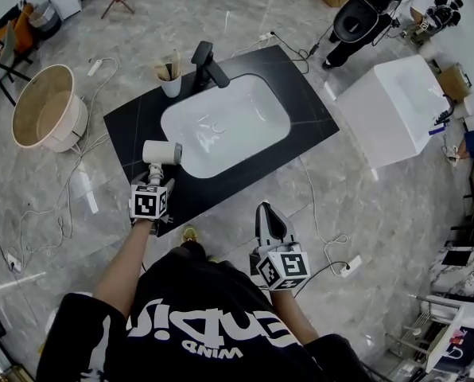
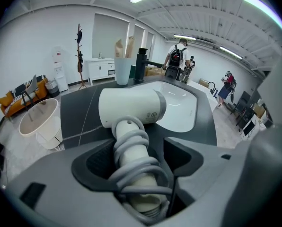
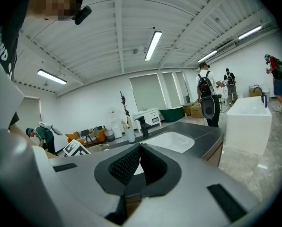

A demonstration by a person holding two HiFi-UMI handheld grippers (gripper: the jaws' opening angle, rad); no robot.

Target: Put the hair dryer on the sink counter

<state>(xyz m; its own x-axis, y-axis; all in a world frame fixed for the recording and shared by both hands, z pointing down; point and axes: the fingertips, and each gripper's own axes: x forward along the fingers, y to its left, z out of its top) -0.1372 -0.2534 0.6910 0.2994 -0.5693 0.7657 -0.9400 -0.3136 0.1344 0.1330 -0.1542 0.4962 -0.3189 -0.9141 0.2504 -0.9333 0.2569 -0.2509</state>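
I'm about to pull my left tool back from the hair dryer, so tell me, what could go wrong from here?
1. The cord coiled round the handle of the hair dryer sits between the jaws of the open left tool. Backing out could snag a loop and drag the hair dryer along.
2. The hair dryer lies on the counter right beside the sink basin, so a nudge might tip it in.
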